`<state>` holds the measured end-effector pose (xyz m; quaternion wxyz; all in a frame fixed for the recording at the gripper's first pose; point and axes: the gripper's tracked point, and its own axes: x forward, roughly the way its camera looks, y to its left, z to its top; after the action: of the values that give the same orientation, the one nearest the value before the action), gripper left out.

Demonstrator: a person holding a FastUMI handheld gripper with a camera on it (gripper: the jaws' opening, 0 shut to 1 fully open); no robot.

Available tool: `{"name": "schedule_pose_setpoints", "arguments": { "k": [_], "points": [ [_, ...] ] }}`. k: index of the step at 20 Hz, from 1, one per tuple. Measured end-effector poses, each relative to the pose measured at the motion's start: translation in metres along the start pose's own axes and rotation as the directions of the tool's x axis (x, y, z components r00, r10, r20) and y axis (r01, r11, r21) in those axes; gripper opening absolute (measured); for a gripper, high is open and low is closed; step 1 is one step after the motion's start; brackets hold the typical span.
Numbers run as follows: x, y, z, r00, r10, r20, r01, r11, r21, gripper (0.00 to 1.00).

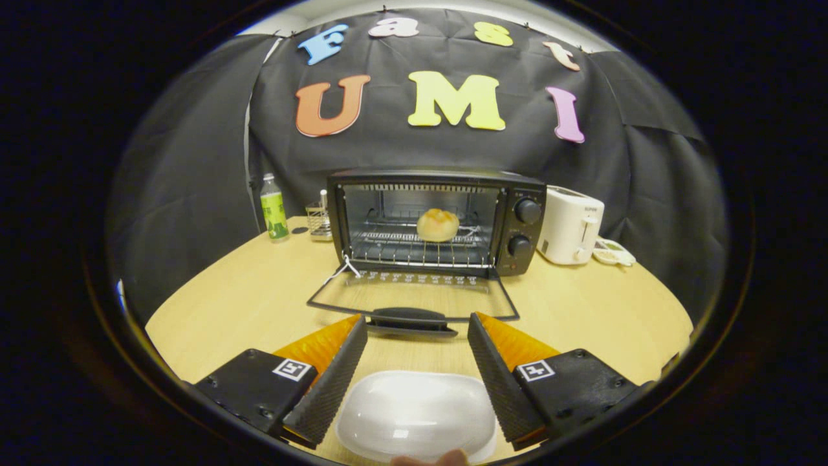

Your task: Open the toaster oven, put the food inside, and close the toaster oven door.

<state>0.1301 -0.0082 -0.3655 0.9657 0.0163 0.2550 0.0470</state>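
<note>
Centre of the frame, the black toaster oven [436, 220] stands on the light wooden table [259, 304] with its glass door [414, 299] dropped flat toward the camera, the door handle [413, 318] lying just ahead of the fingertips. Inside, a round golden bread roll [438, 224] sits on the wire rack [420, 249], in the middle of the cavity. At the bottom of the frame the gripper [417, 327] has its fingers spread wide, holding nothing, and a white plastic dish [417, 414] lies on the table between them. Right of the oven stands a white pop-up toaster [570, 224], with a small white object just beside it, too small to name. To the left, a green-labelled bottle [273, 208] and a small wire holder [318, 219] stand near the oven's side.
</note>
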Motion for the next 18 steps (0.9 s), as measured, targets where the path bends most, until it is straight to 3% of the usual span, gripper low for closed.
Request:
{"name": "schedule_pose_setpoints", "arguments": {
  "k": [18],
  "points": [
    [0.059,0.020,-0.048,0.956,0.015,-0.293,-0.006,1.000,0.030,1.00]
  ]
}}
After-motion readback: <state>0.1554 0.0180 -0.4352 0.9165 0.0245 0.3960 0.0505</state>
